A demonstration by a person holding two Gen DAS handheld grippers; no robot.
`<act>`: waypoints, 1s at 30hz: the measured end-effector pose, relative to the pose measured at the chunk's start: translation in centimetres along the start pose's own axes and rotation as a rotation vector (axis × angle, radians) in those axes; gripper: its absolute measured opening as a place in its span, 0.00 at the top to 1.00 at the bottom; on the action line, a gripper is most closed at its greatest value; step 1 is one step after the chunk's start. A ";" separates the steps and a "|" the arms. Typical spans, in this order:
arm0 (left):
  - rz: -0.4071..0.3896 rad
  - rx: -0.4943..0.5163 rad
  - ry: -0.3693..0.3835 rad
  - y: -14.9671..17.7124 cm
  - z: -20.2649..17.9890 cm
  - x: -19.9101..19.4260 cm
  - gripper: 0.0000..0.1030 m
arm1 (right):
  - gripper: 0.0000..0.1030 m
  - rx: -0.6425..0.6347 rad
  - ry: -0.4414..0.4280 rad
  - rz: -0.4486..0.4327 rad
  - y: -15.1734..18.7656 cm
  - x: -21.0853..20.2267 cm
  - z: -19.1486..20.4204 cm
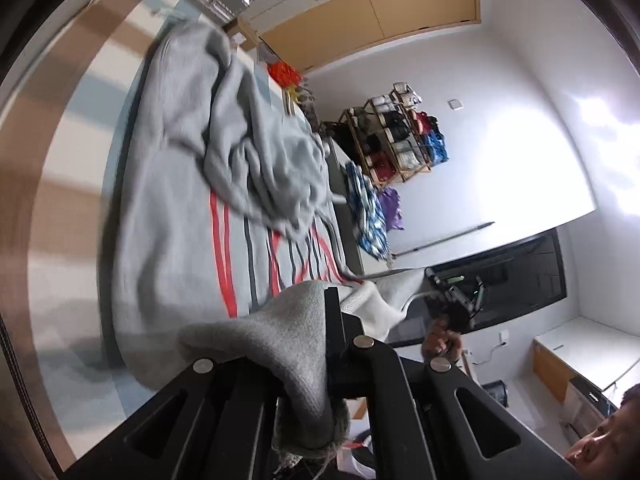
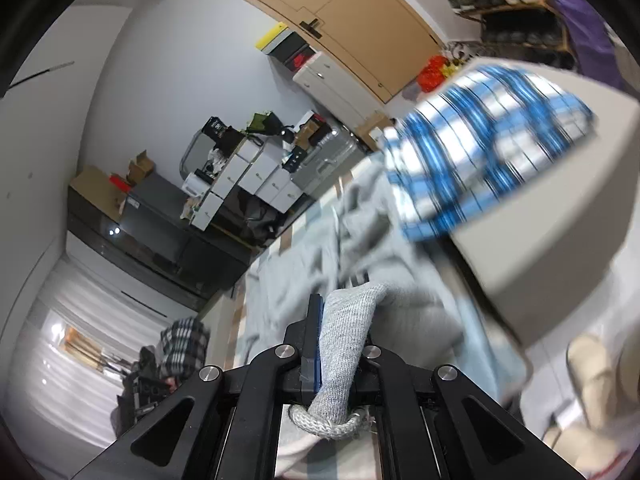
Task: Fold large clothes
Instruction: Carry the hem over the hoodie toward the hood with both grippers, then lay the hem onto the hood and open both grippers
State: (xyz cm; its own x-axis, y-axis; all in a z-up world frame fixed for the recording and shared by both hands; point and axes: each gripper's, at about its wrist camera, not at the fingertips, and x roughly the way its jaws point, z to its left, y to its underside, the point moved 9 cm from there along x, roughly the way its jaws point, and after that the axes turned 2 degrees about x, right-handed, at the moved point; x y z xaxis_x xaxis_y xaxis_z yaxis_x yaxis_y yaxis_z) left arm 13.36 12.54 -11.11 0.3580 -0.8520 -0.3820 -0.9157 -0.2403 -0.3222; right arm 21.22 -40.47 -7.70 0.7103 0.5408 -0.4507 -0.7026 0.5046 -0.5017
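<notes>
A large grey sweater (image 1: 180,200) with red and dark stripes lies spread on a striped blue, white and brown surface (image 1: 72,152), its upper part bunched. My left gripper (image 1: 316,344) is shut on a grey hem fold of the sweater, lifted off the surface. My right gripper (image 2: 340,340) is shut on another grey ribbed edge of the sweater (image 2: 348,336), which hangs back toward the surface. The right gripper also shows in the left wrist view (image 1: 460,300), held by a hand.
A blue and white plaid garment (image 2: 480,152) lies on a beige block (image 2: 560,240) beside the sweater. A shelf rack with clothes (image 1: 396,136) stands by the wall. Cabinets, boxes and a door (image 2: 340,12) lie beyond. A person's face (image 1: 600,444) is at the lower right.
</notes>
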 end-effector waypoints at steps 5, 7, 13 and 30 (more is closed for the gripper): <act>-0.029 0.055 -0.060 -5.8 -1.3 0.9 1.00 | 0.96 -0.034 0.029 0.046 -5.2 5.0 2.2; -0.038 0.067 -0.081 -8.1 -1.3 1.5 1.00 | 0.96 -0.042 0.040 0.065 -6.9 7.1 2.9; -0.035 0.053 -0.171 -15.3 0.1 3.3 1.00 | 0.96 -0.088 0.110 0.096 -12.7 13.2 3.4; 0.035 -0.272 -0.330 -23.7 14.7 10.5 1.00 | 0.95 0.074 0.403 0.314 -19.4 30.4 -8.1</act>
State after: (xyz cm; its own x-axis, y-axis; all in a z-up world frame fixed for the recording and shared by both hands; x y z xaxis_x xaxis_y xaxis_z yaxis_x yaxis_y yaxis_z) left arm 41.48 16.10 -20.24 0.3251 -0.6779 -0.6594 -0.9272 -0.3657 -0.0811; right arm 56.81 -39.23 -17.63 0.4151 0.3793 -0.8269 -0.8755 0.4137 -0.2497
